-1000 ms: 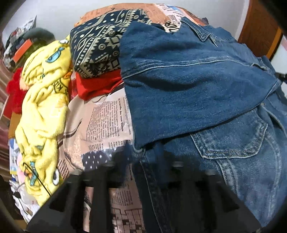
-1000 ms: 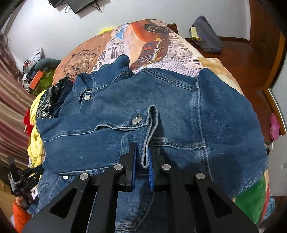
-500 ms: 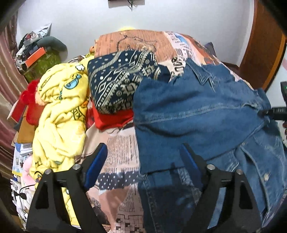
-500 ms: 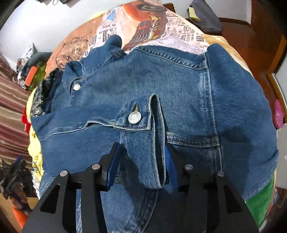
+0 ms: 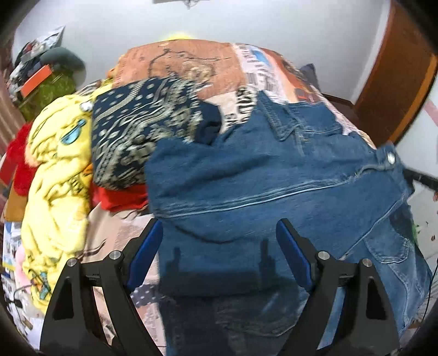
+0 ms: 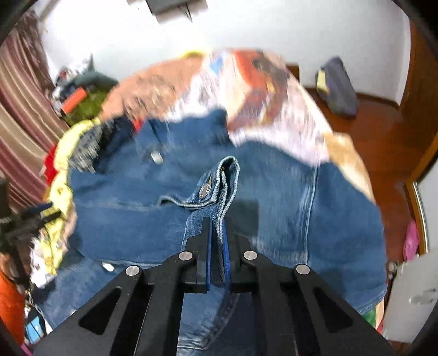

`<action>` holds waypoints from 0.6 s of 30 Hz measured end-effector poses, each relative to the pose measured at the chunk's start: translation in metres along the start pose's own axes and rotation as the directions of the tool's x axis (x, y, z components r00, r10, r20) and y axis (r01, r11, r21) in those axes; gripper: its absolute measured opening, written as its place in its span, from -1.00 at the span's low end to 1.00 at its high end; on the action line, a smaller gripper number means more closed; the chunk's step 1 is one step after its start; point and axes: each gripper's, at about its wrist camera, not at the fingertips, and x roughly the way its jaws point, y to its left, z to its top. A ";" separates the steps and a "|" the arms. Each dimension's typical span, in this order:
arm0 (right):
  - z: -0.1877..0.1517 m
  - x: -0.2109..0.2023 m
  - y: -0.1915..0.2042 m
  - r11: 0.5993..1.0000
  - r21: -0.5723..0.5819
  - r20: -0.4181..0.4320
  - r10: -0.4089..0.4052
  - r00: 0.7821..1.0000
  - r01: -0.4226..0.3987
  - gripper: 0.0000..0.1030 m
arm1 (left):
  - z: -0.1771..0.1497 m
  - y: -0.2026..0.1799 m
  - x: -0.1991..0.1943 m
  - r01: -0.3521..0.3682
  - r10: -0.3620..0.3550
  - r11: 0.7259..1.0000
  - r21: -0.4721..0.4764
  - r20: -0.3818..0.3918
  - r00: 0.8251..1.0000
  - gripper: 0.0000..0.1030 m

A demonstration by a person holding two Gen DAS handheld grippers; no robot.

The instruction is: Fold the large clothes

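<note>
**Denim jacket spread on a cluttered bed**

A white wall (image 5: pixel 246 24) backs the room, with a wooden door (image 5: pixel 394 90) at right and striped curtains (image 6: pixel 19 115) at left. The bed's newspaper-print cover (image 5: pixel 191 63) carries the denim jacket (image 5: pixel 273 175), beside a yellow cartoon blanket (image 5: pixel 54 175), a navy patterned cloth (image 5: pixel 137 131) and a red garment (image 5: pixel 120 197).

The left gripper (image 5: pixel 219 246) stands wide apart, holding nothing, above the jacket's folded edge. The right gripper (image 6: pixel 217 241) has just closed, pinching the jacket's buttoned cuff (image 6: pixel 219 183).
</note>
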 end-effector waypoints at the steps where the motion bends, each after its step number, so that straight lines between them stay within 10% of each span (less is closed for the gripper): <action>1: 0.004 -0.008 0.000 1.000 -0.001 0.026 0.008 1.000 -0.008 -0.88 | 0.002 -0.005 0.000 0.002 -0.002 1.000 0.011 0.004 1.000 0.64; 6: 0.006 -0.020 -0.009 1.000 0.001 0.066 -0.017 0.998 0.017 -0.88 | 0.005 -0.026 0.004 0.028 -0.028 0.998 0.051 0.001 1.000 0.65; 18: -0.037 0.046 -0.033 0.989 0.032 -0.135 -0.137 0.981 0.143 -0.79 | -0.020 -0.038 0.058 0.031 -0.024 0.998 0.051 -0.130 0.991 0.75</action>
